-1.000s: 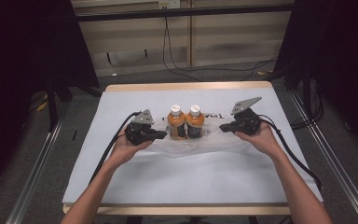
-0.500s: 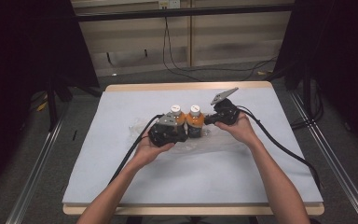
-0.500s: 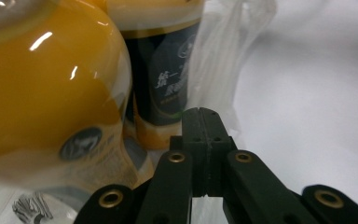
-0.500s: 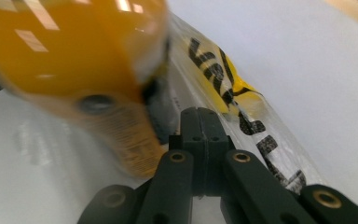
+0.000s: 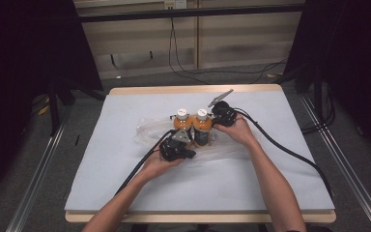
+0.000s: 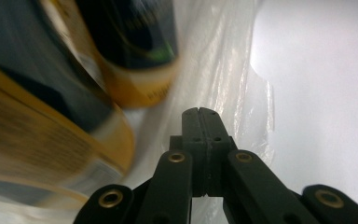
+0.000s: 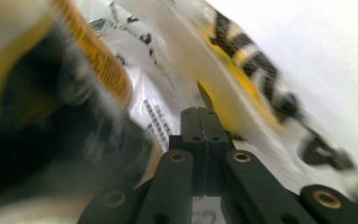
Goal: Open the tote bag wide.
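Note:
Two orange drink bottles with white caps, the left bottle [image 5: 182, 126] and the right bottle [image 5: 202, 128], stand side by side on a crumpled clear plastic bag [image 5: 147, 131] at mid-table. My left gripper [image 5: 188, 146] is low at the bottles' front left, jaws pressed together with nothing between them. In the left gripper view its tips [image 6: 200, 112] point at the bag film [image 6: 223, 70] beside a dark-labelled bottle base [image 6: 135, 51]. My right gripper [image 5: 214, 123] sits against the right bottle's far right side, also shut. Its tips [image 7: 199, 111] rest near printed film [image 7: 256, 79] and a blurred bottle [image 7: 51, 116].
The table carries a white cover [image 5: 280, 169] with a wooden rim at front and back. Thick black cables trail from both grippers, one toward the front left [image 5: 135, 169] and one off the right side [image 5: 290, 152]. Dark curtains flank the table.
Both hands have come inward from the bottles' outer sides. The left gripper slid right and down to their front, the right gripper moved left up against the right bottle. Jaws stayed shut.

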Action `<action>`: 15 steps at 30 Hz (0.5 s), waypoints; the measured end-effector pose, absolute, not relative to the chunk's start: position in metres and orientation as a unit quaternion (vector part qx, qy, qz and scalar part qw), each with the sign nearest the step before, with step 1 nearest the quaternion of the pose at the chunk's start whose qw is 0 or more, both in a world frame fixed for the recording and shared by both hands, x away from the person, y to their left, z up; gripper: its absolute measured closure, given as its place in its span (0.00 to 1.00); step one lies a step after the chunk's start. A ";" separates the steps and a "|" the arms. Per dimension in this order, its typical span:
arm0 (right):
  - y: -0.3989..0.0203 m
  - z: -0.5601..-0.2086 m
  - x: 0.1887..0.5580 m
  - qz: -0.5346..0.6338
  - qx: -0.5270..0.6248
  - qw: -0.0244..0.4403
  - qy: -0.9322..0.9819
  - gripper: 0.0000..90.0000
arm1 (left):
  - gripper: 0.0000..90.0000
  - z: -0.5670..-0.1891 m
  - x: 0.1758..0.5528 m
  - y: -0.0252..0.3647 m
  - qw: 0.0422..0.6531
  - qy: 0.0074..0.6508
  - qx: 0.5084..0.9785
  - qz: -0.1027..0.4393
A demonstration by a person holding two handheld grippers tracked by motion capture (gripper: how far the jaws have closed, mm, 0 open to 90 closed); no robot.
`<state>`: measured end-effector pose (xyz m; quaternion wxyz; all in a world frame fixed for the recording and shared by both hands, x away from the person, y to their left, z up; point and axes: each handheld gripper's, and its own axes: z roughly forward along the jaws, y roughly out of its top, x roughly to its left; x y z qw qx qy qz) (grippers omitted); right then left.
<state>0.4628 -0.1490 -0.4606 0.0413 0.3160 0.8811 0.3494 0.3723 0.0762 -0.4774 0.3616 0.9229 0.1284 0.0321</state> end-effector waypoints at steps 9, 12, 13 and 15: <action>-0.136 -0.477 0.484 0.326 0.352 0.039 0.876 1.00 | 1.00 -0.478 0.358 0.082 0.367 0.120 0.922 0.021; -0.133 -0.476 0.489 0.320 0.361 0.049 0.874 1.00 | 1.00 -0.478 0.357 0.083 0.365 0.114 0.924 0.019; -0.133 -0.476 0.489 0.320 0.361 0.049 0.874 1.00 | 1.00 -0.477 0.355 0.083 0.363 0.114 0.925 0.019; -0.132 -0.477 0.493 0.323 0.371 0.057 0.869 1.00 | 1.00 -0.477 0.351 0.083 0.363 0.110 0.925 0.016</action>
